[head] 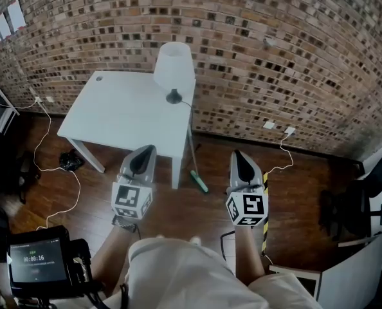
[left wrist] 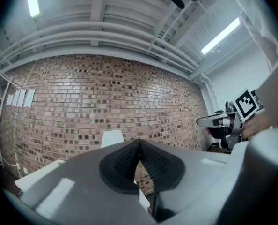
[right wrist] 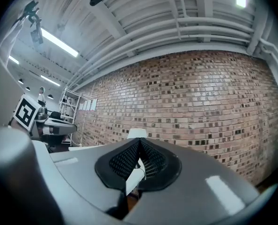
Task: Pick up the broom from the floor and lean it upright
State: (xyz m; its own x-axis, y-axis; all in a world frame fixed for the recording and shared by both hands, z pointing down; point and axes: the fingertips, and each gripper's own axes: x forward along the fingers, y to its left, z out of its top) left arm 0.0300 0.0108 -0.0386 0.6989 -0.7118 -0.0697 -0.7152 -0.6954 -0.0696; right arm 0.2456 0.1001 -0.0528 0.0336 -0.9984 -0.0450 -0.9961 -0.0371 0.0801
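The broom [head: 199,181] stands upright with its green head on the wooden floor, its thin handle leaning against the right edge of the white table [head: 114,118]. My left gripper [head: 144,150] is held level over the floor in front of the table, left of the broom. It is shut and holds nothing. My right gripper [head: 237,154] hangs to the right of the broom, also shut and empty. In the left gripper view the jaws [left wrist: 139,142] meet at the tips and point at the brick wall. The right gripper view shows the same closed jaws [right wrist: 140,140].
A white lamp [head: 174,69] stands at the table's far right corner. White cables [head: 49,166] trail over the floor at left, and another runs from a wall socket [head: 289,132] at right. Black chairs [head: 352,208] stand at right. A timer screen [head: 36,262] sits at lower left.
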